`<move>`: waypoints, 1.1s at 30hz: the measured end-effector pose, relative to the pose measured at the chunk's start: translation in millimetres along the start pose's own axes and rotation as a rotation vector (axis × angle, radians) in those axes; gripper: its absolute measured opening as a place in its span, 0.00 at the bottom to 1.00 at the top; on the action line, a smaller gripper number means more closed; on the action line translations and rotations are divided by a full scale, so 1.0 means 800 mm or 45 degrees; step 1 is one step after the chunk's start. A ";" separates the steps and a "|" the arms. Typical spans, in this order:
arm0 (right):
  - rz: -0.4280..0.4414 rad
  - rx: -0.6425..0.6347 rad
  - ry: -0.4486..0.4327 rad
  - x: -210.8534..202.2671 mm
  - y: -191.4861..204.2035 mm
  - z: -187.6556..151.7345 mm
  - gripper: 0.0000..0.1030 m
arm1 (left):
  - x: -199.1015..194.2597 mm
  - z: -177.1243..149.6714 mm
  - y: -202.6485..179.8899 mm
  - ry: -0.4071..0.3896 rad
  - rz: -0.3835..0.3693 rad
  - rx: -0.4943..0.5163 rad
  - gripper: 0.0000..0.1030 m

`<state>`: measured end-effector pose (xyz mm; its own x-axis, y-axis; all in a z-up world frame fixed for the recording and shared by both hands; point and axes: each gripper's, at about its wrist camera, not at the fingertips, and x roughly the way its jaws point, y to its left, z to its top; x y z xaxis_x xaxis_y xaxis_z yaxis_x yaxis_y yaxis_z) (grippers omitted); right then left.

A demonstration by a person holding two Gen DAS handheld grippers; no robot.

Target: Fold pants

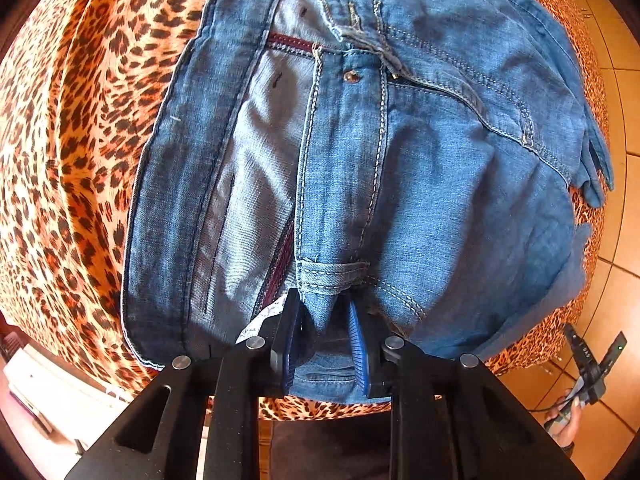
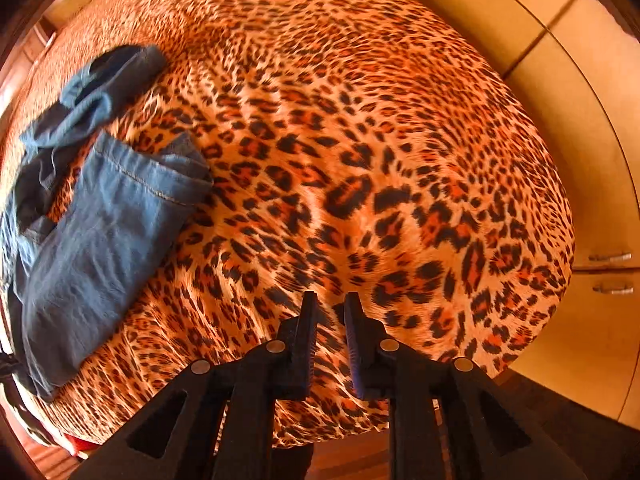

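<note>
A: State of the left gripper [image 1: 326, 312]?

B: Its jaws stand narrow, at the bottom centre of the left wrist view. A pinched fold of the jeans [image 1: 360, 160] waistband sits between the blue pads [image 1: 357, 330]. The cloth is bunched there, by a belt loop [image 1: 330, 276], so the grip is on the denim.

A: How does the garment lie around that grip?

B: The jeans fill the middle of the frame, waist end nearest the jaws. The pale inside of the waistband shows on the left, with a white label [image 1: 264, 316] just beside the left pad. A copper rivet [image 1: 351, 76] sits above centre. The leopard-print bedspread [image 1: 72, 140] lies under and around the denim.

A: And the right gripper [image 2: 331, 300]?

B: Jaws nearly closed, a narrow gap remaining, nothing between them. Only the bedspread [image 2: 360, 140] shows beyond the tips, at the bottom centre of the right wrist view.

A: Is the garment visible there?

B: Yes. The jeans [image 2: 100, 232] lie crumpled at the left edge, well apart from the jaws. Pale cabinet doors [image 2: 580, 160] fill the right edge.
</note>
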<state>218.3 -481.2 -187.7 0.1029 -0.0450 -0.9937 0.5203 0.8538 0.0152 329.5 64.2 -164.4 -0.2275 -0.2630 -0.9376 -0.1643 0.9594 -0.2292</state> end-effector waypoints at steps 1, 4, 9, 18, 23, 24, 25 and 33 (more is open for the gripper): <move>0.067 0.000 -0.028 -0.012 0.007 0.009 0.24 | -0.004 0.003 -0.004 -0.005 0.012 0.018 0.26; 0.252 -0.084 -0.060 -0.030 0.058 0.044 0.75 | -0.010 0.005 -0.010 -0.009 0.031 0.050 0.36; 0.275 -0.364 -0.078 -0.009 0.164 0.095 0.76 | -0.006 0.006 -0.017 0.022 0.070 0.056 0.43; 0.110 -0.700 0.141 0.065 0.229 0.111 0.05 | -0.006 0.037 -0.010 0.039 0.067 0.021 0.45; 0.269 -0.678 -0.004 -0.017 0.206 0.091 0.04 | -0.030 0.038 0.002 0.013 0.019 -0.032 0.28; 0.308 -0.654 -0.045 -0.040 0.190 0.080 0.04 | -0.036 0.033 0.005 -0.002 -0.003 -0.031 0.28; 0.335 -0.620 -0.065 -0.058 0.169 0.067 0.04 | -0.040 0.027 0.008 -0.015 -0.013 -0.021 0.28; -0.002 -0.323 0.225 -0.014 -0.006 -0.047 0.09 | -0.031 0.010 0.032 0.012 -0.046 0.000 0.28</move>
<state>182.8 -465.8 -180.9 -0.0587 0.0257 -0.9979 0.2901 0.9570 0.0076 338.8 96.3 -149.2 -0.2302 -0.2987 -0.9262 -0.1727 0.9492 -0.2632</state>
